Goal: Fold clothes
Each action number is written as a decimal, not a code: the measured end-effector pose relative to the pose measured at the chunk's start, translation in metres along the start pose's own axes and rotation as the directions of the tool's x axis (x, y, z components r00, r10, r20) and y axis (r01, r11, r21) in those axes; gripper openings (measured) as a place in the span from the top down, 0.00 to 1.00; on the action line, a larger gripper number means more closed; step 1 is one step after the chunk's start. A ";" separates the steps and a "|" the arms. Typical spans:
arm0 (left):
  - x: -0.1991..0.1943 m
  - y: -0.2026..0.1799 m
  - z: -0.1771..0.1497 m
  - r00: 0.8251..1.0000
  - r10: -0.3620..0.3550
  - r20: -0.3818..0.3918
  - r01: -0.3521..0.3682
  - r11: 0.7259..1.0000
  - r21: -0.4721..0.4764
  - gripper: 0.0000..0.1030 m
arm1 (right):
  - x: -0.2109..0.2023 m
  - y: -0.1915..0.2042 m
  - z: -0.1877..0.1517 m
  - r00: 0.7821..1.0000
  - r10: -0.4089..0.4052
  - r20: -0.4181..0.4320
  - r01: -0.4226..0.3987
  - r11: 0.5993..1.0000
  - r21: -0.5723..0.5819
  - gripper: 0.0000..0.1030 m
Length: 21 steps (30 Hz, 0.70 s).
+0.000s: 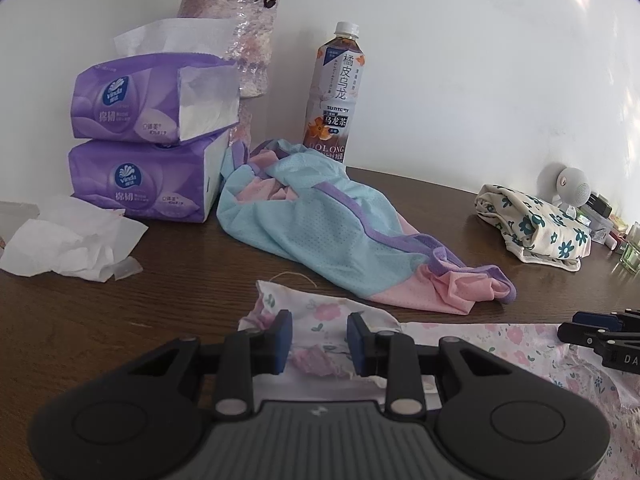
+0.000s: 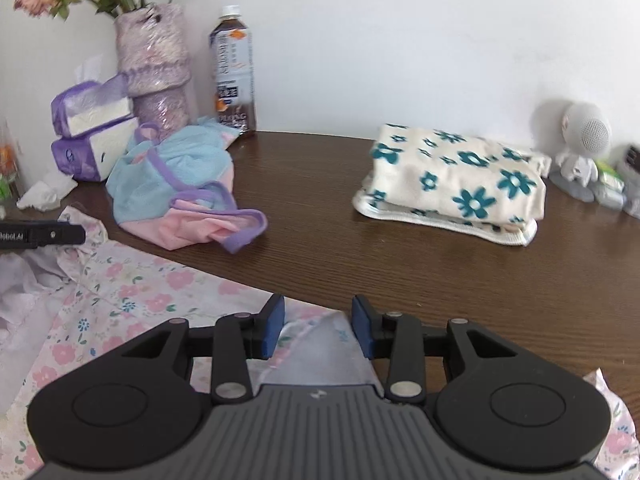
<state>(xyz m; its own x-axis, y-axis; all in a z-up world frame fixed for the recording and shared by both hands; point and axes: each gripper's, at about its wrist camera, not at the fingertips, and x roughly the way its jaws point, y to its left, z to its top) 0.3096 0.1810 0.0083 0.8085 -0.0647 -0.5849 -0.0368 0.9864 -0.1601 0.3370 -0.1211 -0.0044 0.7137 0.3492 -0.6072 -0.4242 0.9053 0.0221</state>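
1. The left gripper [image 1: 319, 342] was wide open, with a bunched corner of the flowery cloth [image 1: 320, 312] between its fingers, low in the frame.
2. The right gripper [image 2: 318, 330] was wide open too, over the cloth's edge.
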 end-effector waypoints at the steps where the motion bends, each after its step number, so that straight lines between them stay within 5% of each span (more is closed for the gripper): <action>1: 0.000 0.000 0.000 1.000 -0.001 0.000 0.001 1.000 -0.001 0.72 | 0.000 -0.004 0.000 1.000 -0.009 0.000 0.009 1.000 0.006 0.65; 14: -0.001 0.001 0.001 1.000 -0.001 0.003 0.001 1.000 -0.018 0.72 | -0.005 -0.013 0.002 1.000 -0.012 0.002 0.012 0.999 0.043 0.64; 21: -0.025 -0.001 0.017 0.998 -0.056 0.037 0.057 0.998 -0.040 0.55 | -0.050 -0.013 0.026 0.992 0.069 0.102 -0.076 0.995 0.070 0.55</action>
<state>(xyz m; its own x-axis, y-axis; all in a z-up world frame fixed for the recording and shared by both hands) 0.2993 0.1844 0.0368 0.8303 -0.1141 -0.5455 -0.0140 0.9742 -0.2251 0.3216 -0.1442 0.0467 0.7360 0.4337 -0.5198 -0.4372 0.8907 0.1242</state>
